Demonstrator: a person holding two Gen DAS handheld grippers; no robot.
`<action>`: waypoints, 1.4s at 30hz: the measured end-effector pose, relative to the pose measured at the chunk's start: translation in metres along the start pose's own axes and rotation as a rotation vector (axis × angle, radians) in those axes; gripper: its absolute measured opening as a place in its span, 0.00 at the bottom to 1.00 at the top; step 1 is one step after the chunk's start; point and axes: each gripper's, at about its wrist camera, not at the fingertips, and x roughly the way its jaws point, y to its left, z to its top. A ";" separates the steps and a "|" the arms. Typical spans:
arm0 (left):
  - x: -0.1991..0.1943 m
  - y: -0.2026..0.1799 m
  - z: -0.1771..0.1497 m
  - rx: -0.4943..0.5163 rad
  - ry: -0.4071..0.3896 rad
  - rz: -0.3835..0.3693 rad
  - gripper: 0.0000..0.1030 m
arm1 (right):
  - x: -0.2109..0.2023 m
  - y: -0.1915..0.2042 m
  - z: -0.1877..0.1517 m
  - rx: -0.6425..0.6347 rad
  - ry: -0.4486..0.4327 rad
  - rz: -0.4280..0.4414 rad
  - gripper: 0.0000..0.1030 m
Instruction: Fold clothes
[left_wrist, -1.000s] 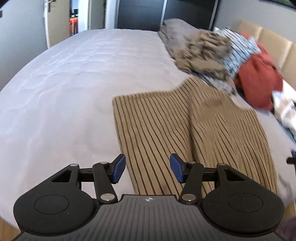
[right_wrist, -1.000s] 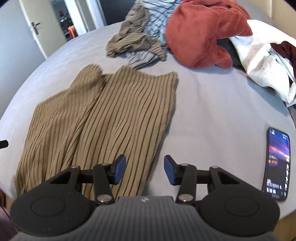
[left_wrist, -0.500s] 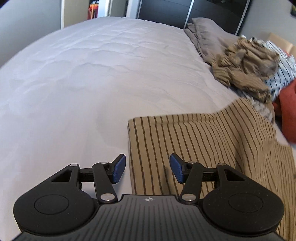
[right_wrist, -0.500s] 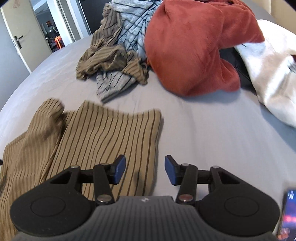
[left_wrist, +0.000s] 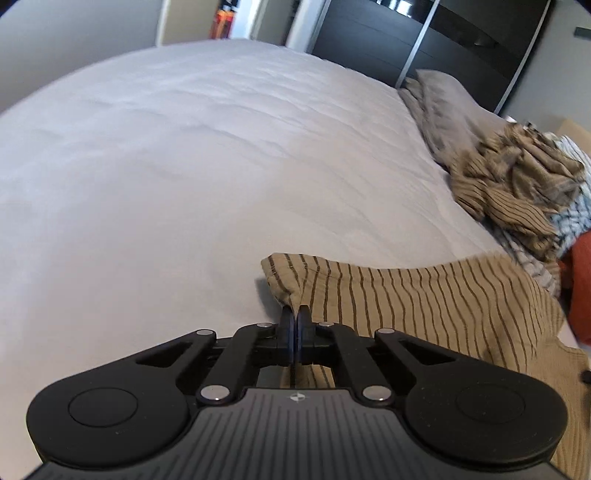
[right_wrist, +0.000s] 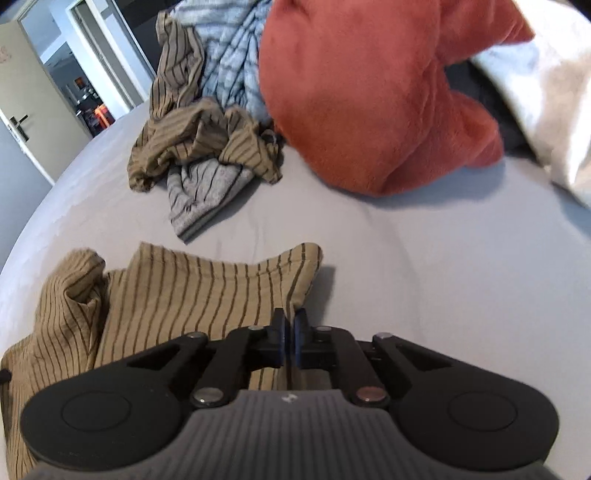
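A tan garment with thin dark stripes (left_wrist: 424, 295) lies spread on the grey bed. My left gripper (left_wrist: 294, 314) is shut on its far left corner, and the cloth bunches up just past the pads. In the right wrist view the same striped garment (right_wrist: 192, 288) runs off to the left, with a rumpled sleeve at its left side. My right gripper (right_wrist: 290, 317) is shut on the garment's far right corner, which puckers above the pads.
A heap of clothes lies beyond: a crumpled tan striped piece (right_wrist: 199, 144), a grey striped one (right_wrist: 203, 199), a rust-red fleece (right_wrist: 369, 96) and white fabric (right_wrist: 546, 85). A grey pillow (left_wrist: 450, 110) sits by the dark wardrobe. Bare bedsheet (left_wrist: 166, 166) stretches left.
Both grippers moved forward and down along the garment to its far corners. Their jaws, open before, have shut on the cloth.
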 end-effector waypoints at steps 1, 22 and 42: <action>-0.005 0.007 0.001 -0.001 -0.005 0.023 0.00 | -0.005 0.001 0.001 -0.011 -0.011 -0.013 0.04; -0.061 0.079 -0.002 -0.085 -0.036 0.157 0.46 | -0.053 -0.013 -0.011 0.046 -0.011 -0.135 0.60; -0.103 0.047 -0.108 0.041 0.157 0.185 0.00 | -0.102 0.006 -0.129 0.062 0.126 -0.082 0.05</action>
